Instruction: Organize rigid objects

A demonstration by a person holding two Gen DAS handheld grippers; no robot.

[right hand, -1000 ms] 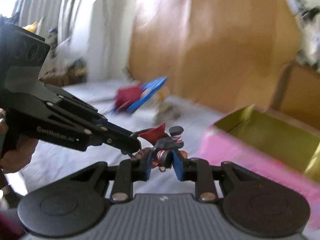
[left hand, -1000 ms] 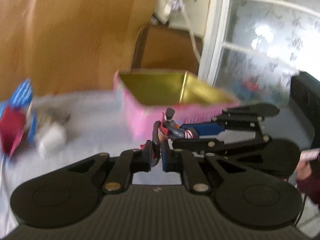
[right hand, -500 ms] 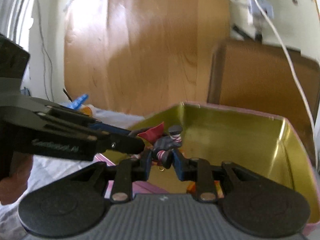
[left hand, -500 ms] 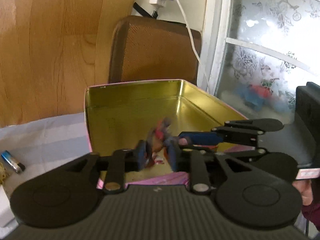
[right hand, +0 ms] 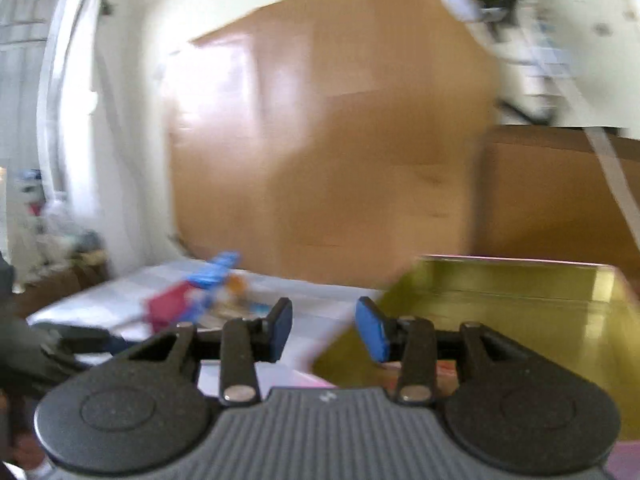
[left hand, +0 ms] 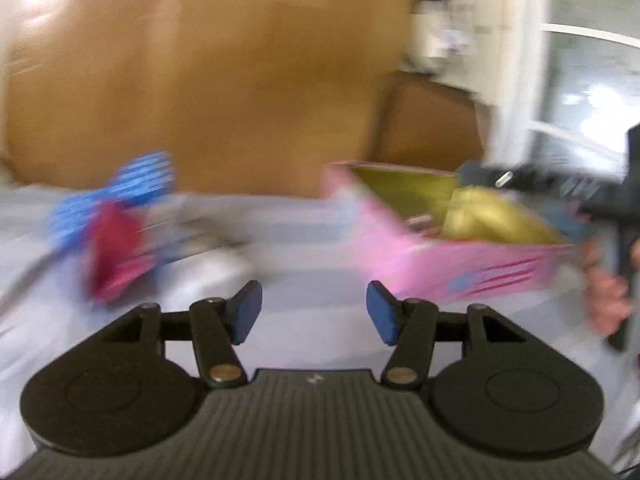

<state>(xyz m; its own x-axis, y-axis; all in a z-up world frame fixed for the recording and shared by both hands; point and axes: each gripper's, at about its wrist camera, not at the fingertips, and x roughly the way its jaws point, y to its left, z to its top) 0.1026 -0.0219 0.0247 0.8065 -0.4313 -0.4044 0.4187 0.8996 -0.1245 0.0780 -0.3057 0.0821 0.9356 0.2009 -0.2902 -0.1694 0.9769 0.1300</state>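
A: How far along is the tidying?
B: Judging by this, partway. The pink tin (left hand: 460, 264) sits on the pale worktop (left hand: 300, 240), its contents blurred.
A: The tools?
B: Left tool (left hand: 314, 316) and right tool (right hand: 324, 330) have just been opening; both gape, holding nothing.
A: What's left?
B: A blurred red-and-blue pile (left hand: 116, 232) well apart from the tin.

- We note a wooden panel (left hand: 224, 80) standing behind the surface, blurred in both views.
- We note a pale cloth (left hand: 304, 236) covering the surface.
- We record a brown chair back (right hand: 556, 192) against the wall, right of the panel.
- We record a frosted window (left hand: 592, 92) at far right in the left view.
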